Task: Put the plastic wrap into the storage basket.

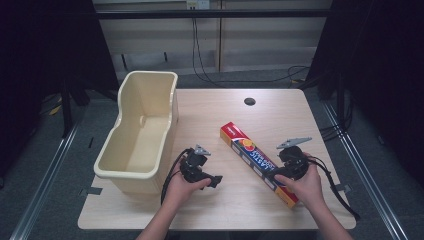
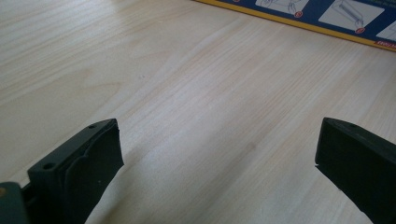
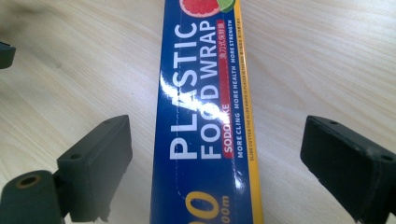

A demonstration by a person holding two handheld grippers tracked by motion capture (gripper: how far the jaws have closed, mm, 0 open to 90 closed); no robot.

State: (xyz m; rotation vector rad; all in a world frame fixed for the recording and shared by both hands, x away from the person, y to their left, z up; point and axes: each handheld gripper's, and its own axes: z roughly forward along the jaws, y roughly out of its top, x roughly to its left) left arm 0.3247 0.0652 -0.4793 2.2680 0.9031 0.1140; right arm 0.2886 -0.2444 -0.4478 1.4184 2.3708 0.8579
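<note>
Left gripper (image 1: 216, 181) and right gripper (image 1: 272, 176) (both hand-held) gape wide

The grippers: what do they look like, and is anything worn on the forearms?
The left gripper and the right gripper are black, each with two blocky jaws bearing small screw holes, a grey three-cornered plate on top and a black trailing cable. The forearms are bare; no sleeves show.

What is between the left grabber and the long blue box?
Just bare wooden table. In the left gripper view, the left gripper stands open over plain wood, with the box beyond it.
</note>
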